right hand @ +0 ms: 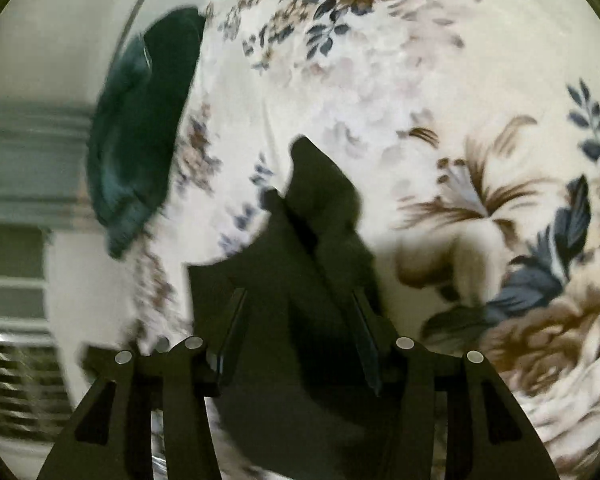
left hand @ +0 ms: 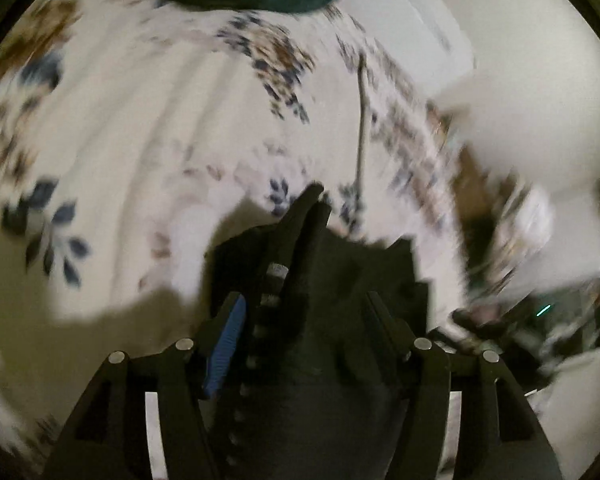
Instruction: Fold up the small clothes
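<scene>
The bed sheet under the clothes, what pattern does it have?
The bed sheet is cream with brown and dark blue flowers and leaves, clearest in the right wrist view.

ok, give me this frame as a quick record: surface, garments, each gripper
surface: floral bedspread, white with blue and brown flowers
dark garment: black cloth bunched between the fingers in both wrist views
green garment: dark green cloth lying apart, near the bedspread's edge
left gripper: jaws apart, dark cloth between them, grip not clear
right gripper: jaws apart, dark cloth between them, grip not clear
image quality: motion blur in both views
</scene>
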Action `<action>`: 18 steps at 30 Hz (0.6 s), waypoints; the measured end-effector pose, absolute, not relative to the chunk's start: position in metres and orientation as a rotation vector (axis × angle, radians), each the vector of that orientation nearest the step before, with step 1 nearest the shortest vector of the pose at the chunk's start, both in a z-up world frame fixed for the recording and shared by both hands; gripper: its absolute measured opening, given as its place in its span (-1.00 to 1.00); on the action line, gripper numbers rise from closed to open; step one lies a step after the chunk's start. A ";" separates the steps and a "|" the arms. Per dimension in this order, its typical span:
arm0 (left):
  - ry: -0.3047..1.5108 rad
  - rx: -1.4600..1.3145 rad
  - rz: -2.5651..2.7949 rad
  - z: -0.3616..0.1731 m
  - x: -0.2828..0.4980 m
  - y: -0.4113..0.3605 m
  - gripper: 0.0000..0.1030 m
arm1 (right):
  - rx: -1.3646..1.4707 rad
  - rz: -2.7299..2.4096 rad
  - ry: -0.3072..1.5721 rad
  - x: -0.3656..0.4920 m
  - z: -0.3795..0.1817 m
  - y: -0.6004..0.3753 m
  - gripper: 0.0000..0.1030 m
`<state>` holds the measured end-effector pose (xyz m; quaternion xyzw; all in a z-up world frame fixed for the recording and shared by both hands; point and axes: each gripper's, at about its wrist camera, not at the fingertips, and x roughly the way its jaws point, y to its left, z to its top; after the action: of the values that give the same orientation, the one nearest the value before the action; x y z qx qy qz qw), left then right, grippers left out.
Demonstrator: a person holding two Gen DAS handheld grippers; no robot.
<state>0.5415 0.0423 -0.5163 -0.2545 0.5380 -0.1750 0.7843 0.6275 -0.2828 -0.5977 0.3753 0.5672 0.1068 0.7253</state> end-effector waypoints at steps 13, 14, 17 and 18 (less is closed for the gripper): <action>1.099 -0.480 -0.360 -0.515 0.579 0.037 -0.85 | 0.631 0.187 1.187 0.644 -0.582 -0.261 -0.89; 1.107 -0.497 -0.350 -0.519 0.584 0.041 -0.85 | 0.630 0.179 1.181 0.649 -0.581 -0.262 -0.89; 1.183 -0.546 -0.348 -0.544 0.607 0.045 -0.84 | 0.637 0.150 1.207 0.668 -0.591 -0.263 -0.90; 1.219 -0.571 -0.347 -0.556 0.612 0.046 -0.80 | 0.621 0.133 1.233 0.675 -0.598 -0.262 -0.90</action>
<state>0.6118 0.0462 -0.5557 -0.2628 0.5616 -0.1597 0.7681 0.6751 -0.2618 -0.5976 0.2864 0.5681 0.0615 0.7691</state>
